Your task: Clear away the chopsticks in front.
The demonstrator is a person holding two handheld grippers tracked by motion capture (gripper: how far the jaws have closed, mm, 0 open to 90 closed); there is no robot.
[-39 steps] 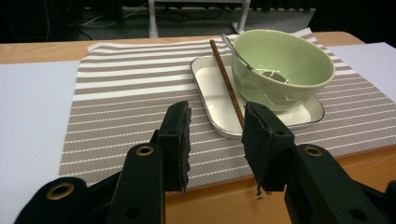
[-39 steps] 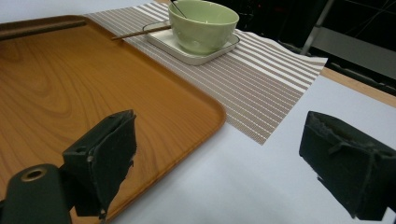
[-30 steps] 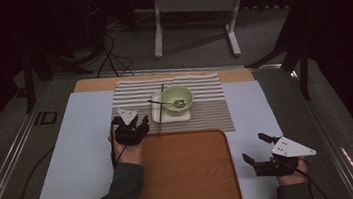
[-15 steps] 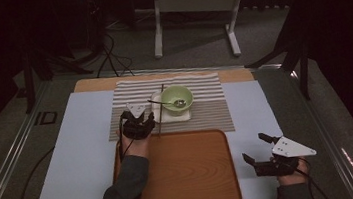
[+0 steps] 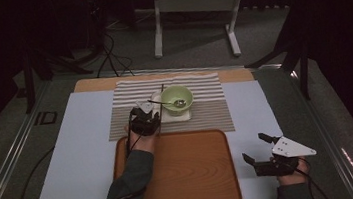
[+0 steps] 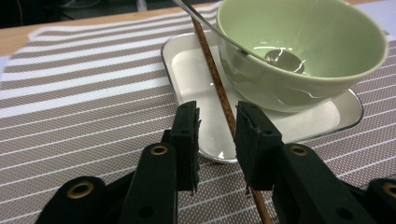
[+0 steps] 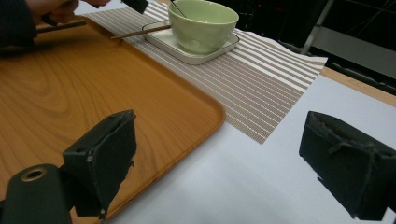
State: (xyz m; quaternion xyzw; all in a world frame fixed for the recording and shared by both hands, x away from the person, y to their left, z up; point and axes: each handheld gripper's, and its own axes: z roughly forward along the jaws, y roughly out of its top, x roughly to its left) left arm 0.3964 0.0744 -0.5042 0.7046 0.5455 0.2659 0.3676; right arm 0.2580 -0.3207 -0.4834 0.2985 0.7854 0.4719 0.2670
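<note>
Green bowl (image 6: 303,51) holds a spoon (image 6: 280,58) and sits in white dish (image 6: 205,93). Left claw (image 6: 217,135), closing, straddles chopstick (image 6: 215,74) without gripping. Right claw (image 7: 219,163) open, empty.

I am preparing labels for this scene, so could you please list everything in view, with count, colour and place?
Round ceramic bowl: one, pale green, on the white dish.
Rectangular shallow dish: one, white, on the striped mat.
Metal spoon: one, silver, lying in the bowl with its handle over the rim.
Thin wooden chopstick: one, dark brown, resting on the dish and running between the left claw's jaws.
Woven striped placemat: one, brown and white, at the far middle of the table.
Rectangular wooden tray: one, orange-brown, near the person.
Table cover: one, pale blue.
Left claw: one, black, jaws just closing around the chopstick, a gap left.
Right claw: one, black, open, beside the tray.
</note>
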